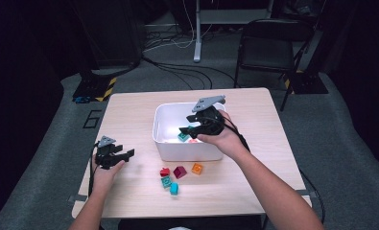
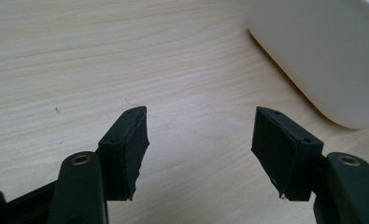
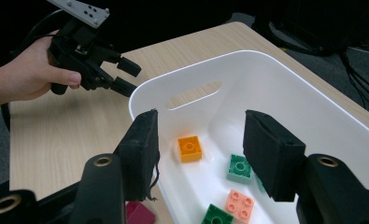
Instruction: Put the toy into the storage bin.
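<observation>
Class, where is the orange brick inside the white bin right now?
In the right gripper view, the orange brick lies on the white bin's floor, left of a green brick, below the handle slot.

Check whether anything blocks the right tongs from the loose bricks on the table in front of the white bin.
The right tongs hang open over the white bin. Its near wall stands between them and the loose bricks on the table; lifting over that wall should clear it.
</observation>
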### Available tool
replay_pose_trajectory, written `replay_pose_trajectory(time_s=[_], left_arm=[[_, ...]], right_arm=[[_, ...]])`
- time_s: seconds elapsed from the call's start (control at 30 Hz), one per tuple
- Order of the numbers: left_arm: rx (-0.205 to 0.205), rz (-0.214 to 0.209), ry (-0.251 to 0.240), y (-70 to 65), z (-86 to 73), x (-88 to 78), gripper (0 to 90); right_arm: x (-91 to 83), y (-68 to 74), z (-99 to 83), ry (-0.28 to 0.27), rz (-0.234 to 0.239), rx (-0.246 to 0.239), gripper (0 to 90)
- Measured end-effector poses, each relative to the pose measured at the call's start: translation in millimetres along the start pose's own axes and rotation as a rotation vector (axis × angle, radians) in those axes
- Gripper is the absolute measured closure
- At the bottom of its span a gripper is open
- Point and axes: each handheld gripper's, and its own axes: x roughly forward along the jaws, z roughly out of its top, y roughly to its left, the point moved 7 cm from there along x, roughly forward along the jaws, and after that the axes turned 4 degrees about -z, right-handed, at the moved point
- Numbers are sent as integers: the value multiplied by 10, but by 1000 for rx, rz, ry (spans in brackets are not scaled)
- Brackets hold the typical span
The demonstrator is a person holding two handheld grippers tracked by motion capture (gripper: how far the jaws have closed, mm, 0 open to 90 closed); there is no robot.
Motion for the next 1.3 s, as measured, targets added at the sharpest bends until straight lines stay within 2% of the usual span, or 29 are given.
replay_pose_trajectory(time_s=[0.23, 0.6, 0.8, 1.07, 1.3], left_arm=[[-3, 0, 5, 1, -7, -2, 357], [-2, 1, 7, -3, -10, -2, 357], [-1, 1, 6, -8, -10, -3, 357], [-2, 2, 5, -5, -10, -3, 357], [0, 5, 0, -9, -9, 2, 357]], right_arm=[[-175, 177, -115, -49, 16, -25, 453], [-215, 388, -388, -64, 53, 7, 456], [-139, 493, -583, -47, 51, -12, 460], [-6, 509, -862, -17, 38, 5, 463], [101, 497, -1082, -1, 35, 44, 469]])
